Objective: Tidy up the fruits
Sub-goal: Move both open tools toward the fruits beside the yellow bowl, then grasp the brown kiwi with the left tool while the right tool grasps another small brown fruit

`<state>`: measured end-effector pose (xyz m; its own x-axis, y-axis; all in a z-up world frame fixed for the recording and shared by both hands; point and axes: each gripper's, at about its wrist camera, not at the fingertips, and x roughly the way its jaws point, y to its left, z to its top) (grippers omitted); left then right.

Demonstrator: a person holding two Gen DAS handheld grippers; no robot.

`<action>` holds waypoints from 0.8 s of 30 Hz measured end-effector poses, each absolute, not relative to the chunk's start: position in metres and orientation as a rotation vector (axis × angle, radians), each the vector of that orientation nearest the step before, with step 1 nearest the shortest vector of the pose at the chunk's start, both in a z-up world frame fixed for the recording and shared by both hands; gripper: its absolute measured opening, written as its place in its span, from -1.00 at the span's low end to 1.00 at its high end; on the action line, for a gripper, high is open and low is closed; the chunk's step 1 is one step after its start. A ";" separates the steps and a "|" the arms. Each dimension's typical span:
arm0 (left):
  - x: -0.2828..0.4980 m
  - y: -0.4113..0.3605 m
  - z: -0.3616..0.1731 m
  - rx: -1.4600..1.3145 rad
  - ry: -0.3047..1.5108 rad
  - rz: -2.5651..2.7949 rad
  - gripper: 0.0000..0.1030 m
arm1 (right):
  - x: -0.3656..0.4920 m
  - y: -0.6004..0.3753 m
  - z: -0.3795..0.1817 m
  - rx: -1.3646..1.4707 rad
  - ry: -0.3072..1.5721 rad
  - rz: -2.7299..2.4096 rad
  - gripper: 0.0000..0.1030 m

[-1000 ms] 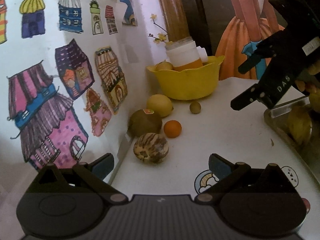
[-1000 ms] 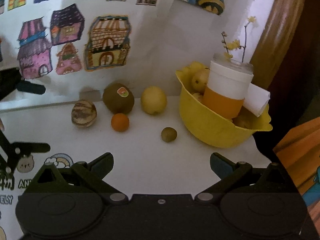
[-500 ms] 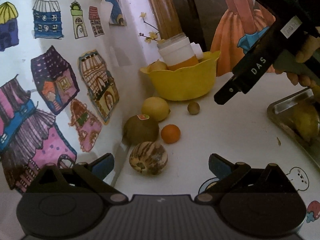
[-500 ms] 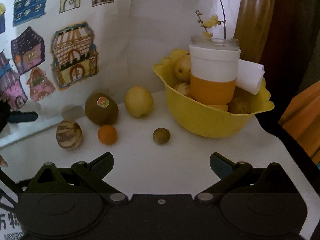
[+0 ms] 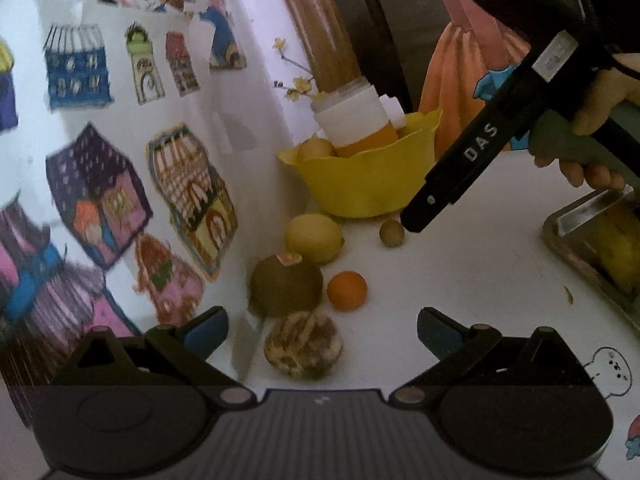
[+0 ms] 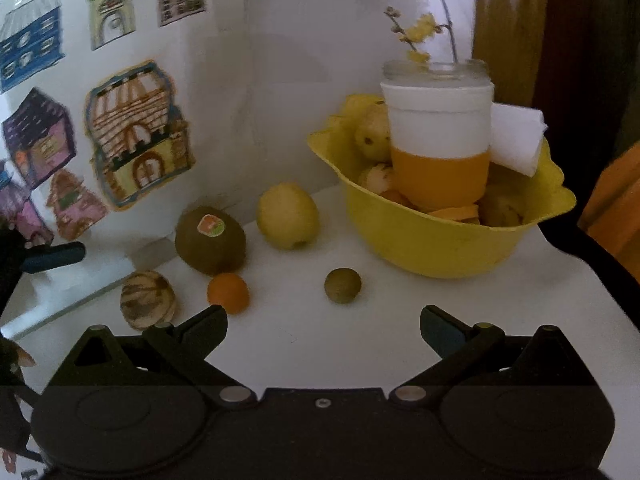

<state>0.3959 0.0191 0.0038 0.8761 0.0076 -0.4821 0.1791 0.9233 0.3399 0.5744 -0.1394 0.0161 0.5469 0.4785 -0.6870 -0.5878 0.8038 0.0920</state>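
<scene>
On the white table [image 6: 304, 344] five loose fruits lie near the wall: a striped round fruit [image 6: 147, 299], a brown kiwi with a sticker [image 6: 210, 240], a small orange [image 6: 228, 293], a yellow lemon-like fruit [image 6: 288, 216] and a small olive-green fruit [image 6: 342, 285], all beside the yellow bowl [image 6: 432, 248] holding a white-and-orange jar [image 6: 439, 140] and more fruit. Both the left hand-held gripper [image 5: 322, 330] and the right hand-held gripper [image 6: 323, 328] are spread wide and empty. Only the left wrist view shows the metal tray [image 5: 576, 240] with yellow fruit at the right edge, and the right hand-held gripper's black finger hanging just above the olive-green fruit.
</scene>
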 end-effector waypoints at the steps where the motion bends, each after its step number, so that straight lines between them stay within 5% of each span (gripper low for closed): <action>1: 0.397 0.018 0.006 0.405 0.495 -0.096 0.99 | 0.577 -0.141 0.016 -0.133 0.772 0.628 0.99; 14: 0.398 -0.015 0.030 0.875 0.464 -0.148 0.99 | 0.593 -0.169 0.013 0.068 0.849 0.659 0.99; 24: 0.444 -0.023 0.034 0.977 0.556 -0.119 0.95 | 0.611 -0.177 0.002 0.244 0.901 0.590 0.89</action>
